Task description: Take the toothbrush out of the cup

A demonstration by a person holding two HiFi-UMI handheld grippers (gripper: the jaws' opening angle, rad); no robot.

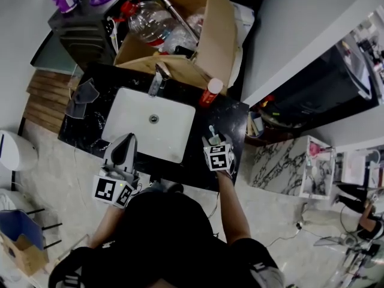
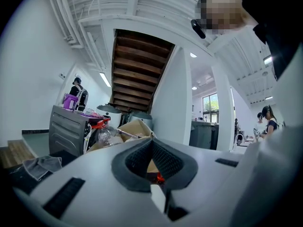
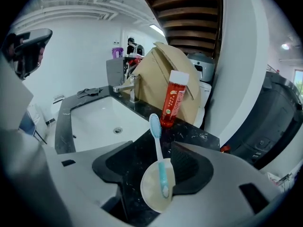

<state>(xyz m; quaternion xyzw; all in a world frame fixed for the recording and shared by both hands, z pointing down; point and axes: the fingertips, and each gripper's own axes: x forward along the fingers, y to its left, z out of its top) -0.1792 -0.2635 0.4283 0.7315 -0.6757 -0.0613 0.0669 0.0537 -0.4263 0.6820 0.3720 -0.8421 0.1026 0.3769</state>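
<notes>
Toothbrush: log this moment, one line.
toothbrush in cup | right hand-held gripper open around cup | left hand-held gripper shut, empty

toothbrush (image 3: 159,157) in cup (image 3: 149,194) | cup right of sink (image 3: 97,122) | tube (image 3: 173,98) behind cup

You have one toothbrush (image 3: 157,150) and one cup (image 3: 150,193), both between the jaws of your right gripper (image 3: 149,150). Just beyond those jaws stands one red tube (image 3: 173,100). Farther beyond are one cardboard box (image 3: 156,74), one tap (image 3: 132,86) and one sink (image 3: 94,122).
</notes>
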